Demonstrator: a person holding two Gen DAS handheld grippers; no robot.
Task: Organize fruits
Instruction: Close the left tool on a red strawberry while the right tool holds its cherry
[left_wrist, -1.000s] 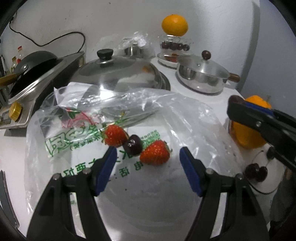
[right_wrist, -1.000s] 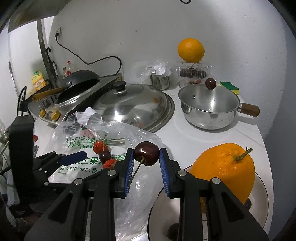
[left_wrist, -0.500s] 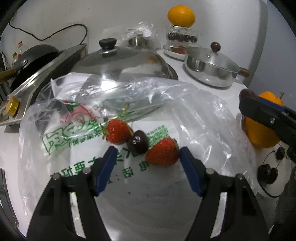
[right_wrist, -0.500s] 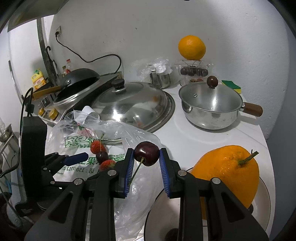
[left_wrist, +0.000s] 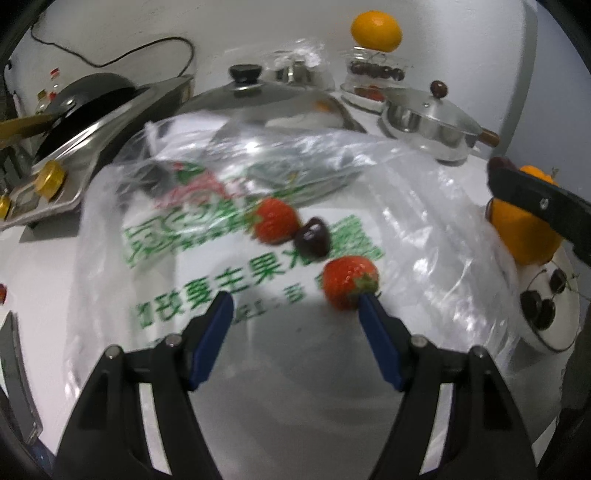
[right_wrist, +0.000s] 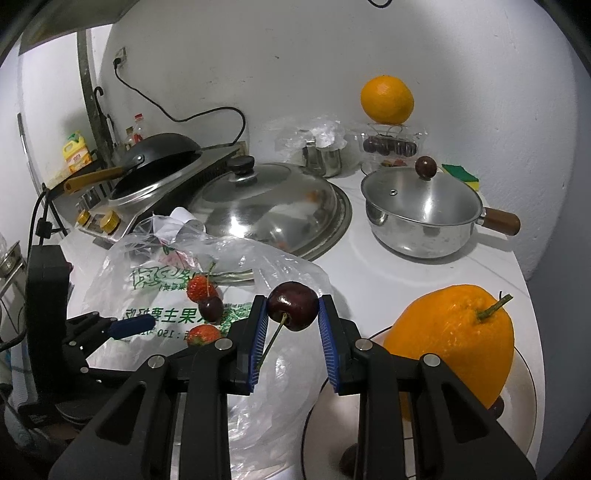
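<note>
**What you can't make out**

Ahead of your left gripper (left_wrist: 295, 310), the green printing on the clear plastic bag (left_wrist: 424, 206) smears with motion blur. Its right blue pad (left_wrist: 380, 345) covers the near red strawberry's (left_wrist: 347, 280) leafy end. Below your right gripper (right_wrist: 290, 330), its black arms hide most of the white round plate (right_wrist: 524, 384), and the large orange citrus fruit (right_wrist: 454, 332) sits partly behind them.

Left gripper (left_wrist: 295, 308) — jaws spread wide, holding nothing, angled downward; right gripper (right_wrist: 291, 317) — jaws clamped on a cherry (right_wrist: 292, 305), held level.
</note>
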